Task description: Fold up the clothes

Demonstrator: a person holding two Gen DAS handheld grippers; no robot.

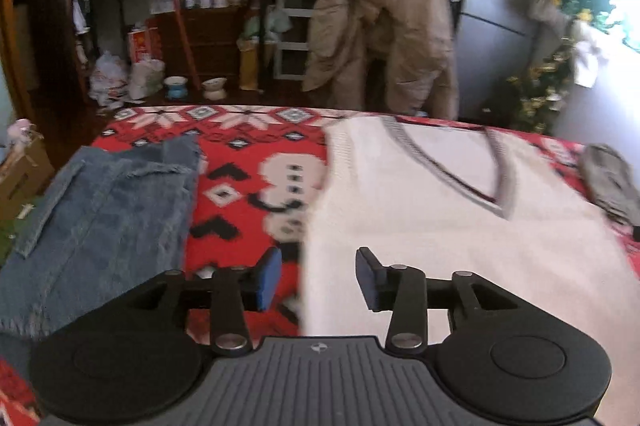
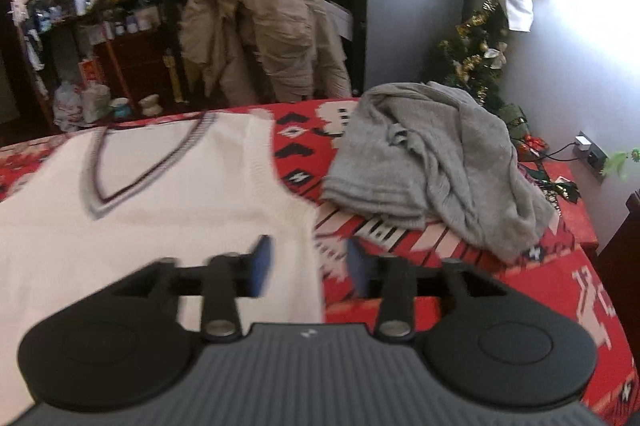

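Right now my left tool [image 1: 316, 276] and my right tool [image 2: 306, 268] both hang with jaws apart, gripping nothing, over the two side edges of the white V-neck vest [image 1: 420, 218]. It lies flat on the red patterned table [image 1: 240, 186], between the denim garment [image 1: 100, 218] and the grey sweater [image 2: 436, 162].

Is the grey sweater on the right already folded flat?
No, the grey sweater lies in a rumpled heap on the red patterned cloth, beside the white vest.
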